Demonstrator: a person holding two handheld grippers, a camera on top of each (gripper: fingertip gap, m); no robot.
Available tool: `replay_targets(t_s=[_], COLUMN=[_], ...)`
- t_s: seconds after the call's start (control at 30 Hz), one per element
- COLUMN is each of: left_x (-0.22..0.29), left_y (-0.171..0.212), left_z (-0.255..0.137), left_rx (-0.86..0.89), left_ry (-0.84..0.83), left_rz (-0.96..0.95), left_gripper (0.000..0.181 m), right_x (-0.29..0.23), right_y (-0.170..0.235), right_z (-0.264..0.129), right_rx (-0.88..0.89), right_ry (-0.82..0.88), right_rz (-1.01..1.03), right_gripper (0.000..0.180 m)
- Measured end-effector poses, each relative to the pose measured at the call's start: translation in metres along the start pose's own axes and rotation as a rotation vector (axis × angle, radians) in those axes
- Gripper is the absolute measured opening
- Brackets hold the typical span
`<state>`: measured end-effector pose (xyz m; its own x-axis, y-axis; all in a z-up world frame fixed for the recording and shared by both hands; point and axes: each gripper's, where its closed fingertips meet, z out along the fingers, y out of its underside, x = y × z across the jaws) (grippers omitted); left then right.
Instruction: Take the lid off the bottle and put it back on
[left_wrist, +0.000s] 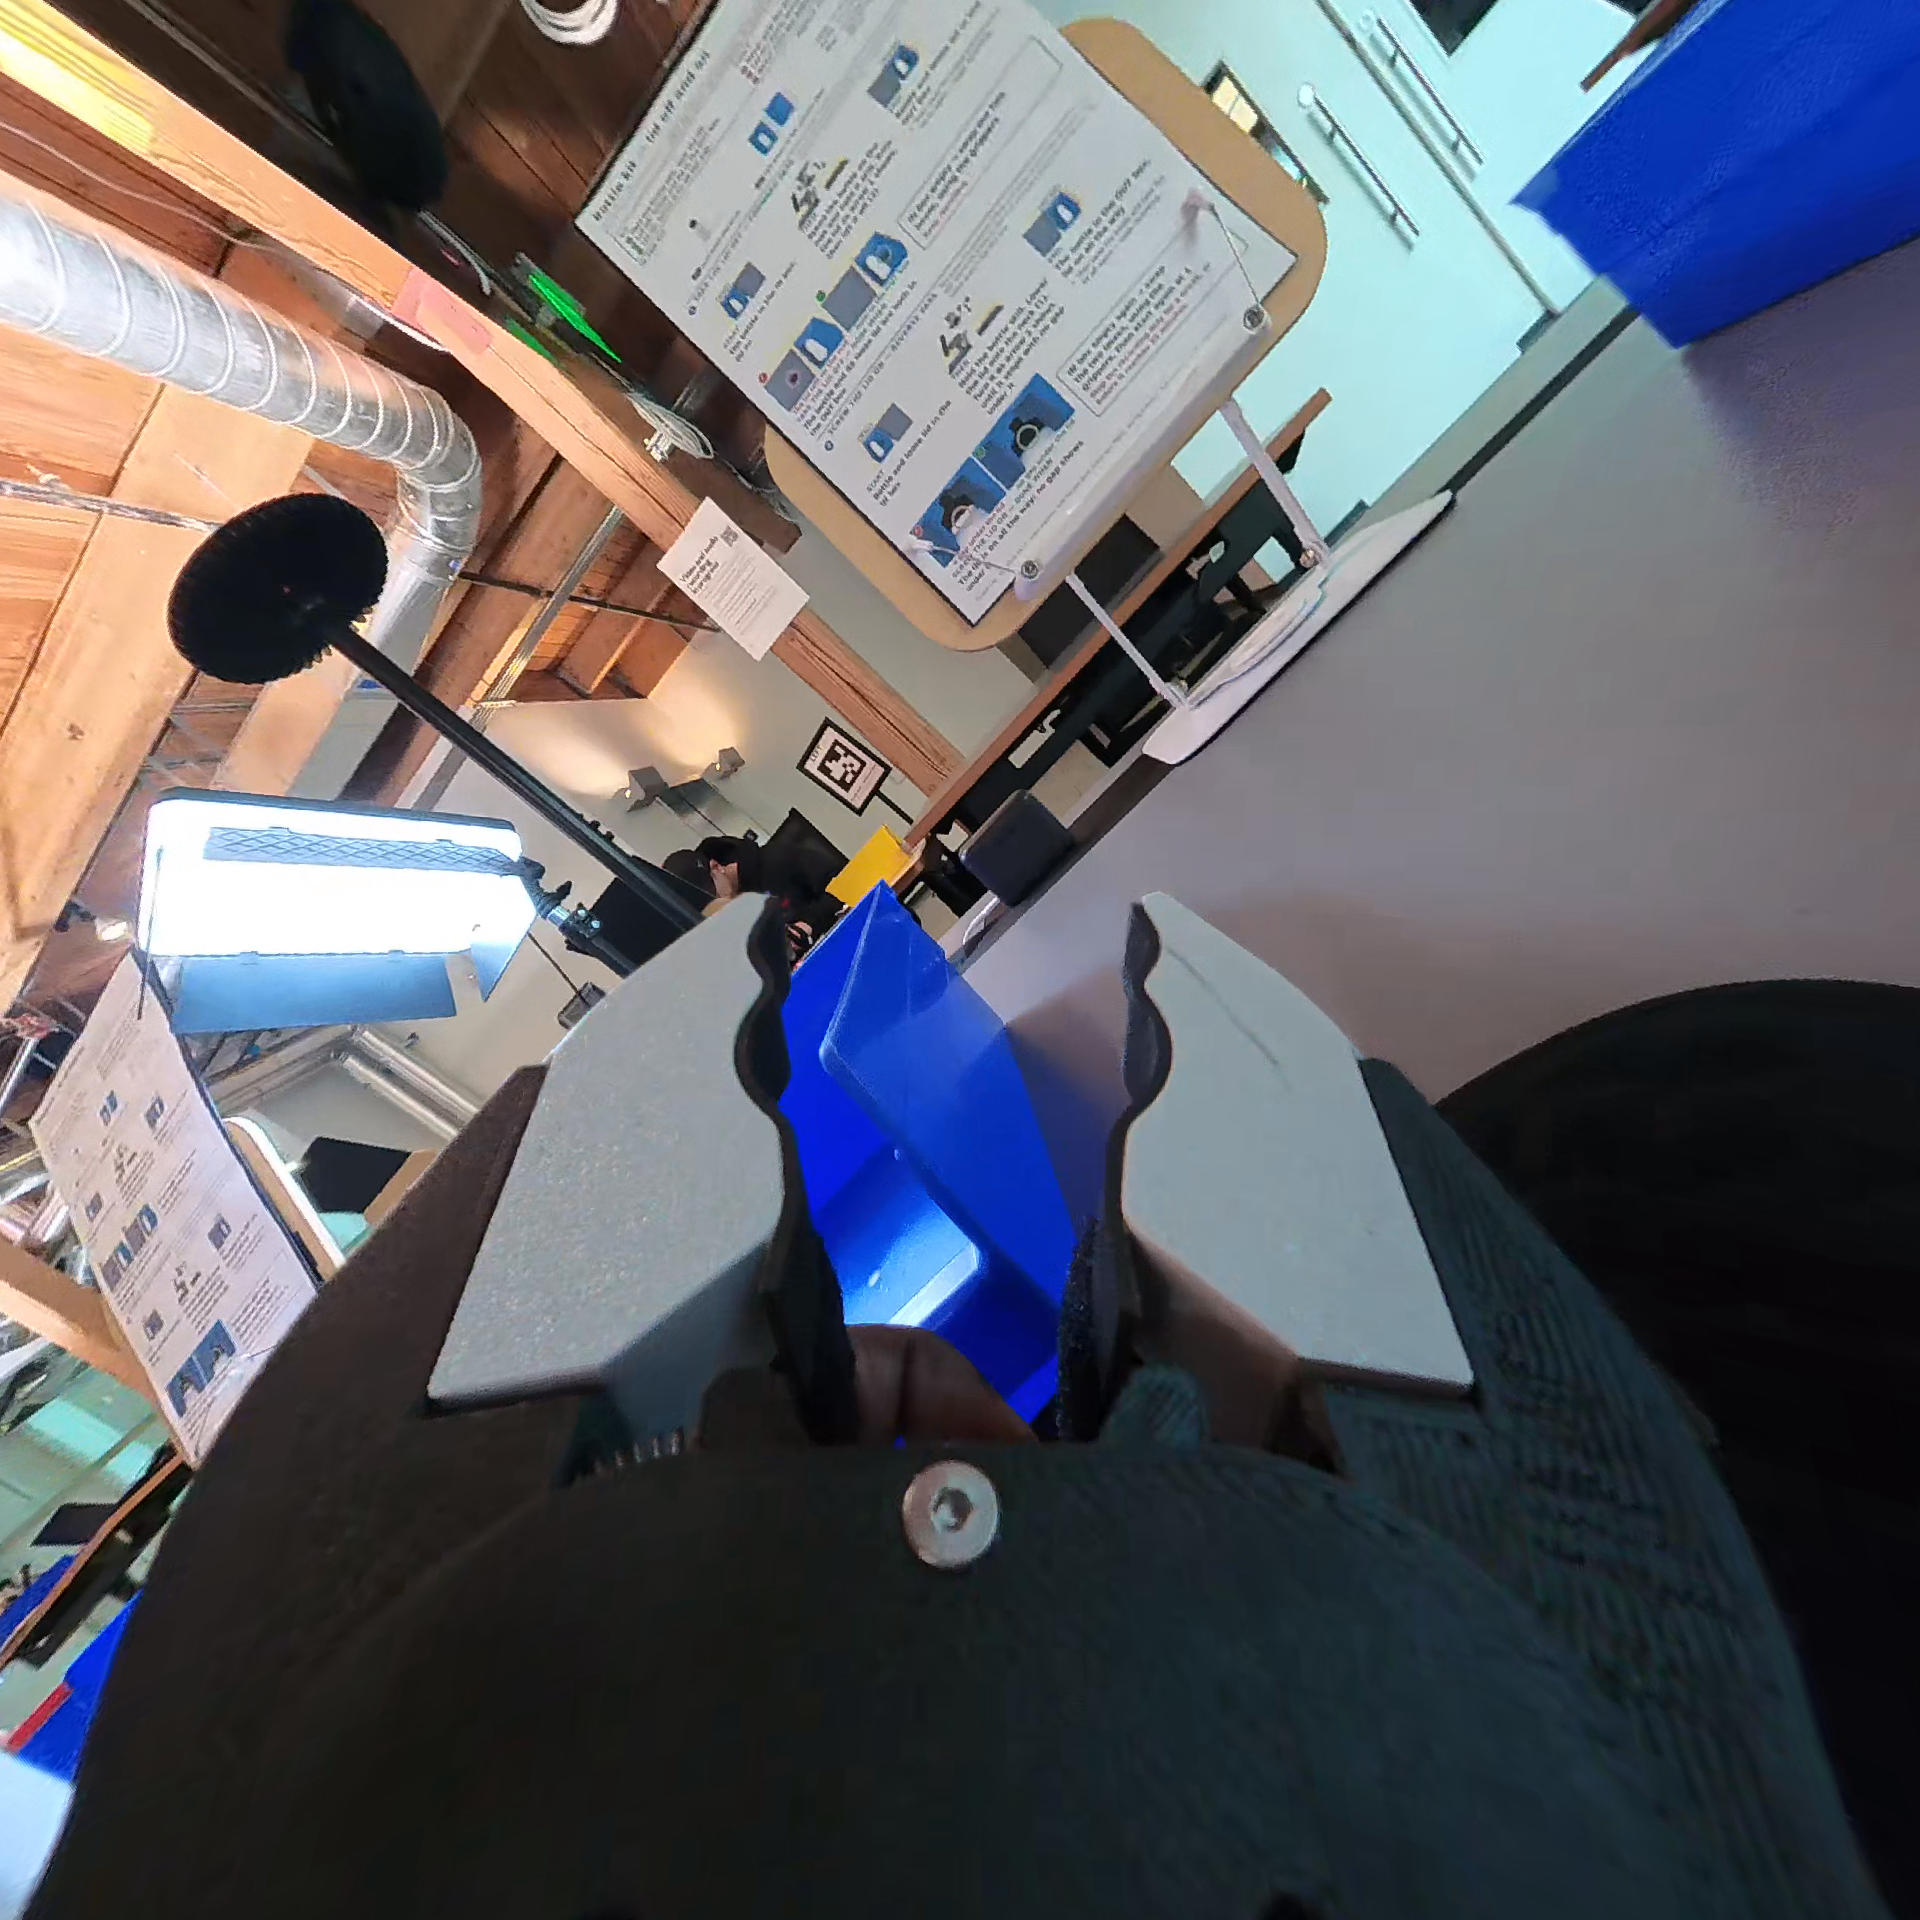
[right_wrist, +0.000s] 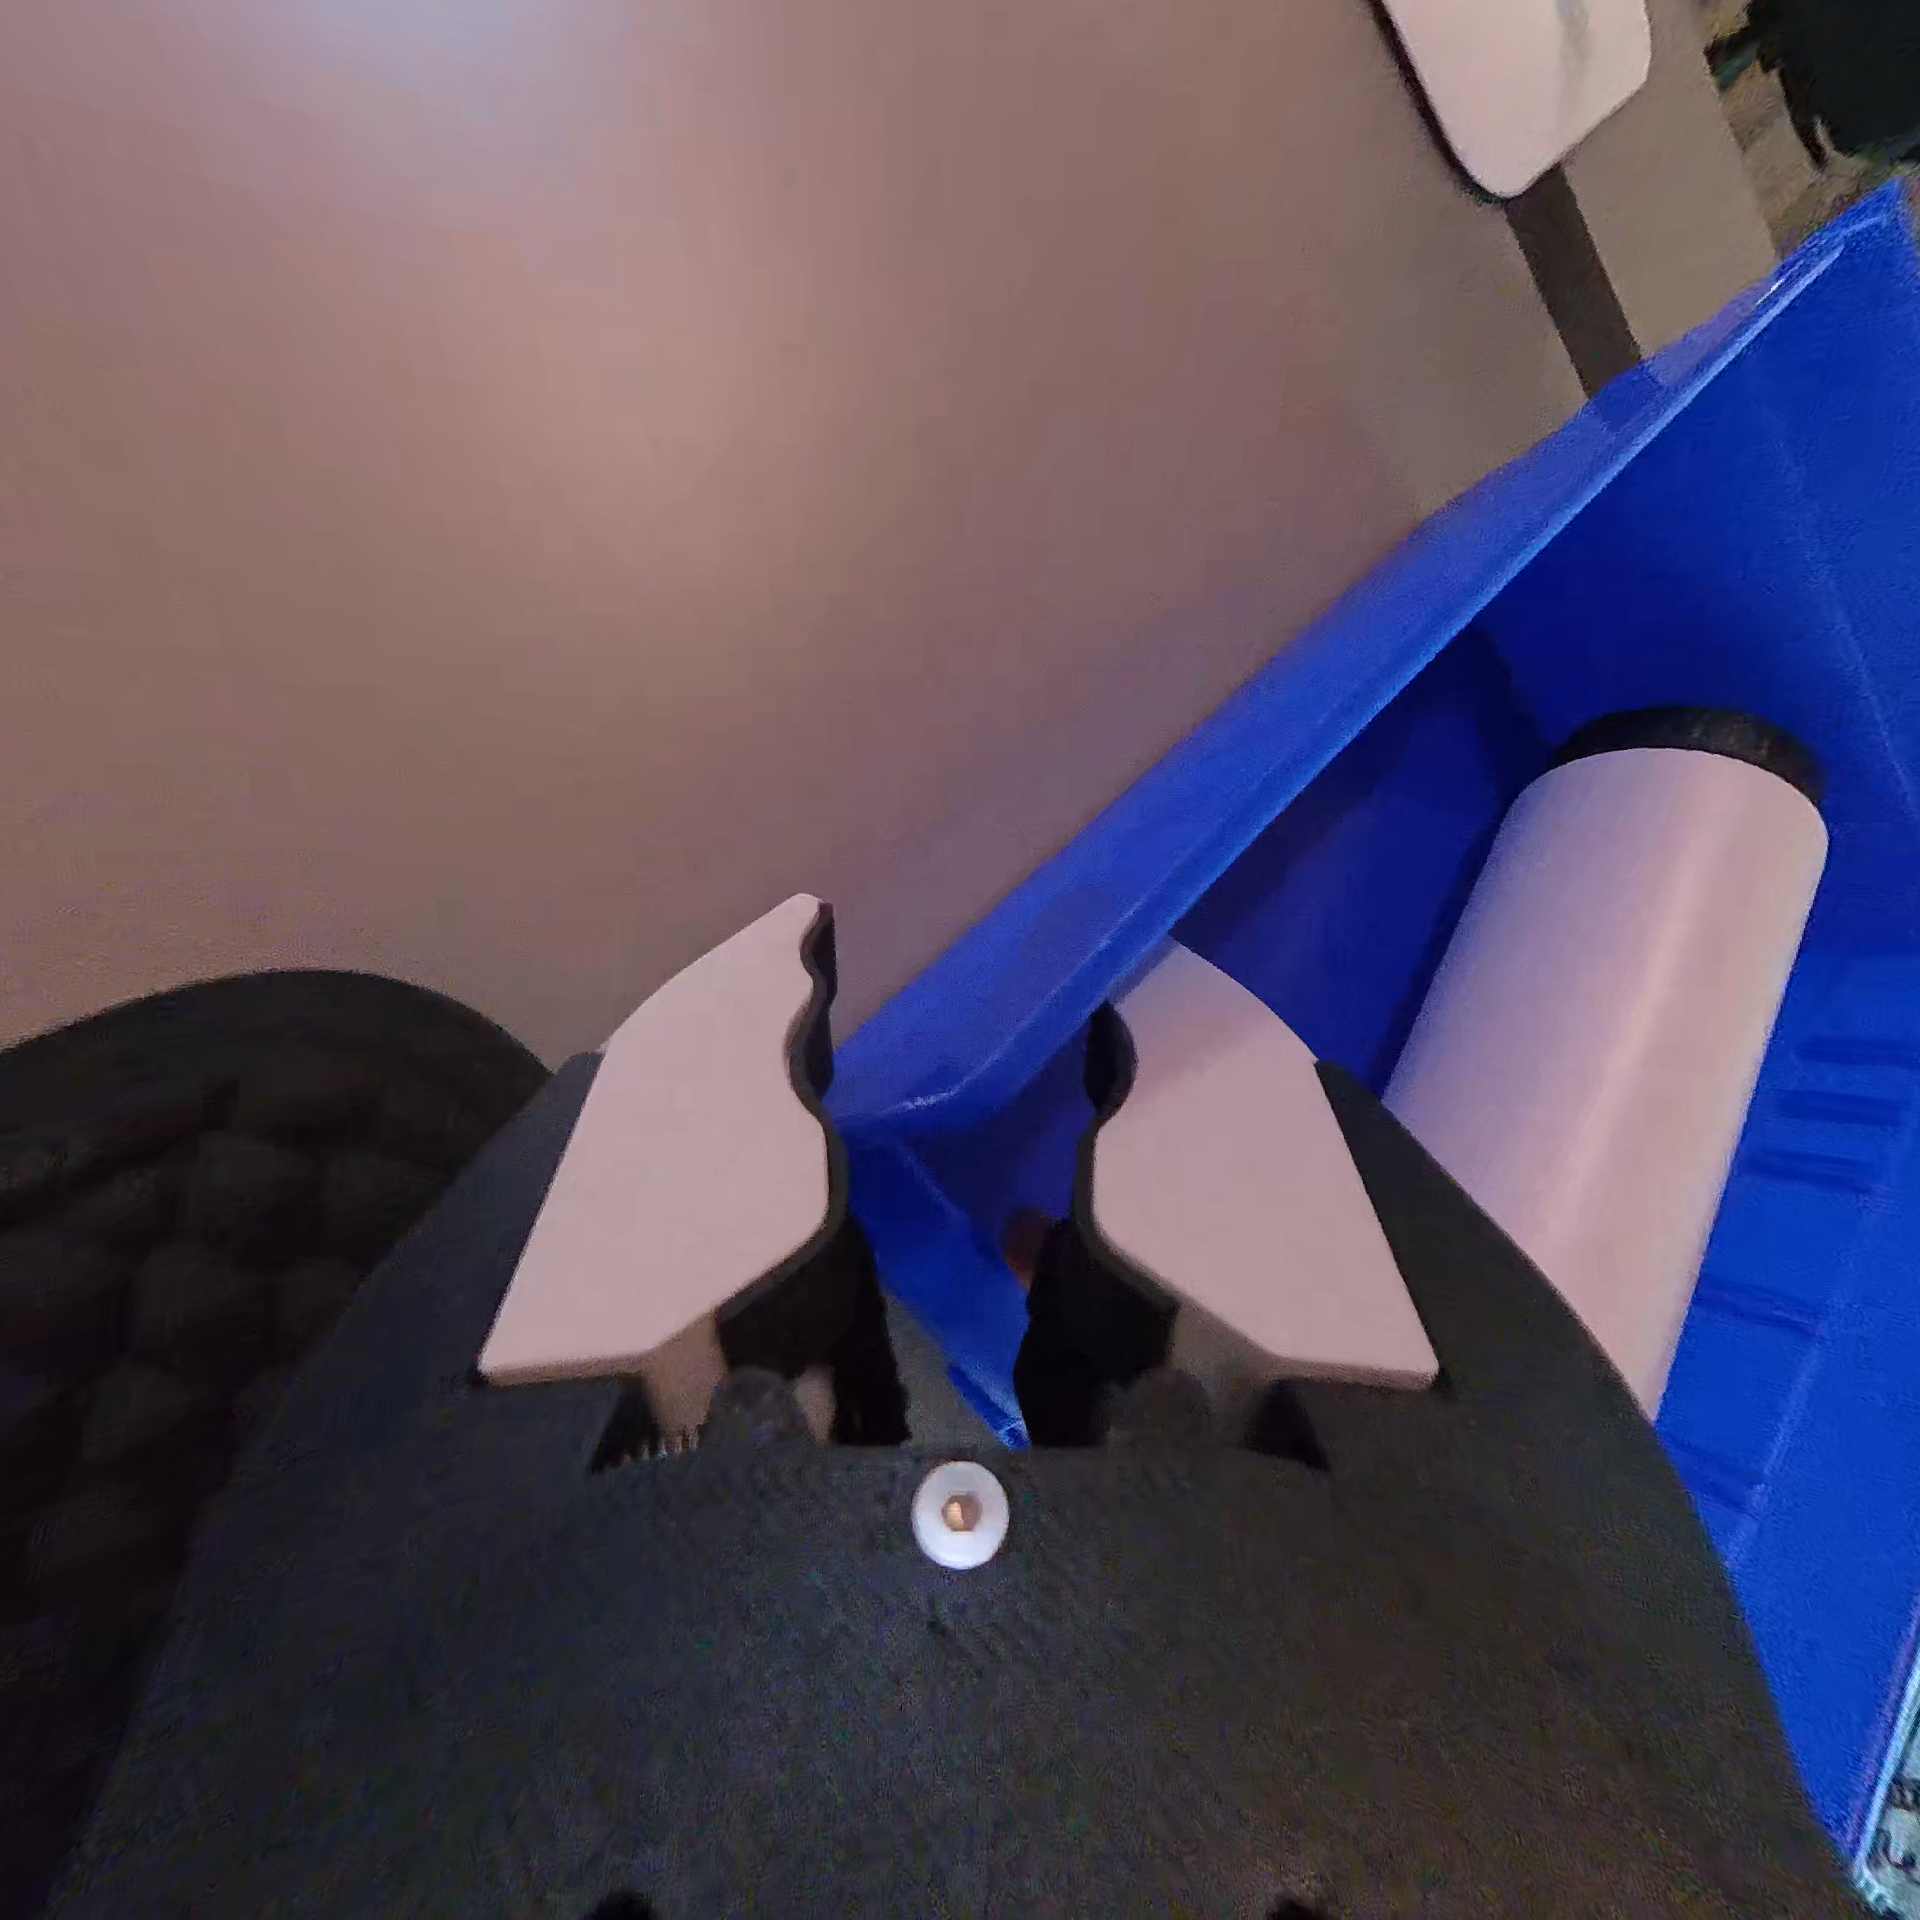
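Grey table (right_wrist: 520, 468), bare at left. Blue bin (right_wrist: 1351, 727) at right, its rim between the right gripper (right_wrist: 956, 1049) jaws, which stand apart. White bottle (right_wrist: 1600, 1091) lies inside, dark lid (right_wrist: 1704, 743) at far end; likely light, stiff, slippery, so grip mid-body. Left gripper (left_wrist: 945, 997): jaws apart, empty

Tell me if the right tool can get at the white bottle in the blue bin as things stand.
Probably yes. The bottle lies on its side in the open-topped blue bin, nothing over it. The right tool is open, though the bin's corner sits between its fingers, so it must lift clear first.
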<state>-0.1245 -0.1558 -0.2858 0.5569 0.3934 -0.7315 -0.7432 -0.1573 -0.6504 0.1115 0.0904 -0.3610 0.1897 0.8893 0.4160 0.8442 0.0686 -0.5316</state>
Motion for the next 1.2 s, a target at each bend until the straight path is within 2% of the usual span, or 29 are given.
replay_targets(t_s=[0.43,0.77,1.03,1.2], left_x=[0.0,-0.011,-0.027,-0.036], left_y=[0.005,0.006,0.012,0.012], left_z=[0.003,0.002,0.003,0.0], left_rx=[-0.032,-0.022,-0.031,-0.003], left_ry=[-0.003,-0.038,-0.035,-0.03], left_rz=[0.008,-0.075,-0.272,-0.385], left_gripper=[0.059,0.057,0.058,0.057], right_x=[-0.107,-0.176,-0.21,-0.216], right_y=[-0.118,-0.194,-0.239,-0.252], right_z=[0.026,0.041,0.052,0.058], right_rx=[0.136,0.24,0.381,0.427], right_ry=[-0.141,-0.249,-0.359,-0.383], right_rz=[-0.321,-0.449,-0.457,-0.472], right_gripper=[0.054,0.062,0.063,0.063])
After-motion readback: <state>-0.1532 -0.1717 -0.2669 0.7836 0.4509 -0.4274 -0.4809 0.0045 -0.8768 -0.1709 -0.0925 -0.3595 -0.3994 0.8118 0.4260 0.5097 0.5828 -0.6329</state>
